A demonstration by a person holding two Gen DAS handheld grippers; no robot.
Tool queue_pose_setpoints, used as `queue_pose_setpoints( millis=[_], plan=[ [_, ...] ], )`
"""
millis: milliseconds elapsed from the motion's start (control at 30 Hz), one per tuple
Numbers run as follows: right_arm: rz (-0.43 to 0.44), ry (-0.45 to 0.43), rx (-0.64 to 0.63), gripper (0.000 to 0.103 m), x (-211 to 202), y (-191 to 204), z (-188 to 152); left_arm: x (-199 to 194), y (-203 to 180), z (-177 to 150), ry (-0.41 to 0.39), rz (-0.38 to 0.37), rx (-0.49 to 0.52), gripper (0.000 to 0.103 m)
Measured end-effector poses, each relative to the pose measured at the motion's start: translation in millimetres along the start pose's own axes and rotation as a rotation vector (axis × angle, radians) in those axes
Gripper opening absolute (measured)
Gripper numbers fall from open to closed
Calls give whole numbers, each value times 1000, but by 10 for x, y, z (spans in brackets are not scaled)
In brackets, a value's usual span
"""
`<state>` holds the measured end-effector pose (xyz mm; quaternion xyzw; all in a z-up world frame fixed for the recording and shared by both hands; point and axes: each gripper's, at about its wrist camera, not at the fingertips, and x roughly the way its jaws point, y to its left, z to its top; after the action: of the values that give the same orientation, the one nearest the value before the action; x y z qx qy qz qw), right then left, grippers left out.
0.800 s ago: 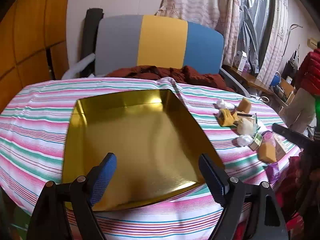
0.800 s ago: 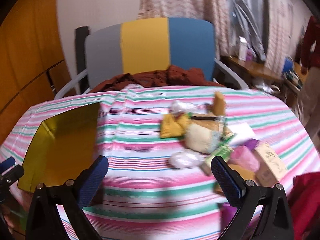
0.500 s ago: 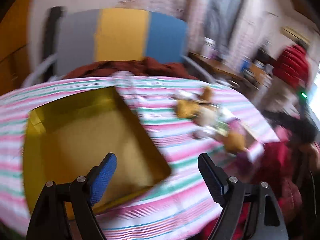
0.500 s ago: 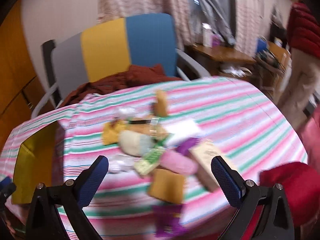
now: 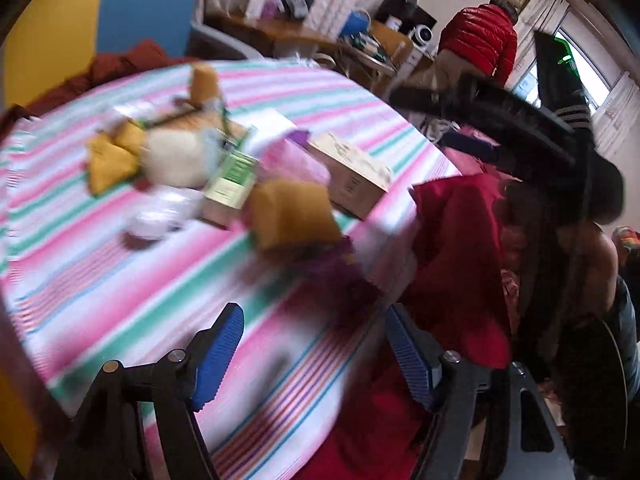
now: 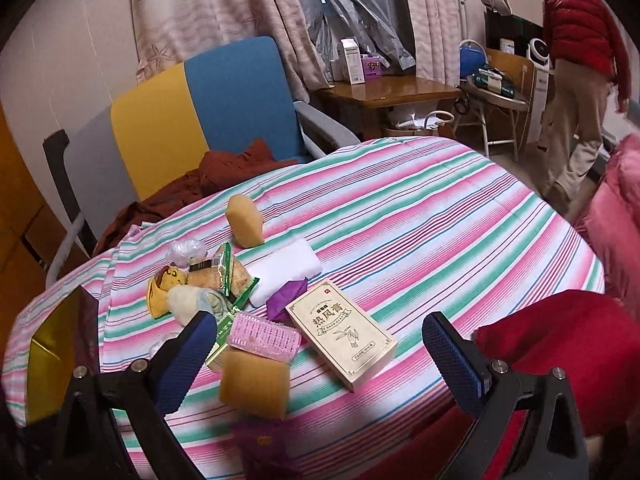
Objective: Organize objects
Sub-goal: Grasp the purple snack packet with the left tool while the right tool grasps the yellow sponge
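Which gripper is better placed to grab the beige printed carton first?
Probably right. The right gripper is open with the beige printed carton lying between its fingers, sharply framed. The left gripper is open too, but that carton sits farther off, beyond the tan sponge block.

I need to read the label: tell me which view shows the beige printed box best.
The right wrist view: the beige printed box lies sharp and whole, its printed top facing the camera. The left wrist view shows it motion-blurred, with unreadable print.
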<state>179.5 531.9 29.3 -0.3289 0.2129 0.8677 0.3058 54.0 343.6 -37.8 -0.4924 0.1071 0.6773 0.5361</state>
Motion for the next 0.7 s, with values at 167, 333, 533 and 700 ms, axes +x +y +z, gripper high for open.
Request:
queue_pose_setpoints(
  millis=[167,333,533,700],
  plan=[
    [46,-27,16,103,43,-79,-48,360,-47,100,79,-52,-51,74],
    [91,-38,25,103,81,-146,-104,698,-59,178,140,-64,-109,72],
    [147,-41,79,103,108,-227,-125,802,-91,205,106,17,-93,55],
    [165,-30,113,103,143,-269,-136,720,-196,56,79,101,68,41]
  ],
)
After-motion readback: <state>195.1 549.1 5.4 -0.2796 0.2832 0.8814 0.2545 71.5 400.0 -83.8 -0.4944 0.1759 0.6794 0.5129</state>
